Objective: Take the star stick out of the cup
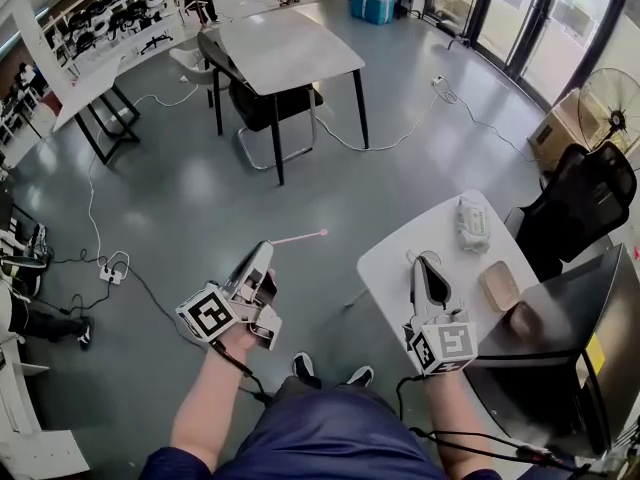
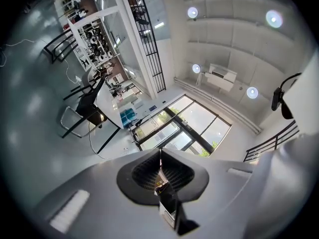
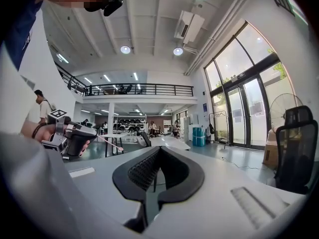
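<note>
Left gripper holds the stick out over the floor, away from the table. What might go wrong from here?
The left gripper pinches the thin pink stick only at one end, so it may pivot or slip in the jaws. It hangs over the floor, away from the table; a drop would likely land out of easy reach.

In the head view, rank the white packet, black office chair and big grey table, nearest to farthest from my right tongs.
1. White packet, on the small table just beyond the right tongs.
2. Black office chair, right of that table.
3. Big grey table, far across the floor, upper middle.
</note>
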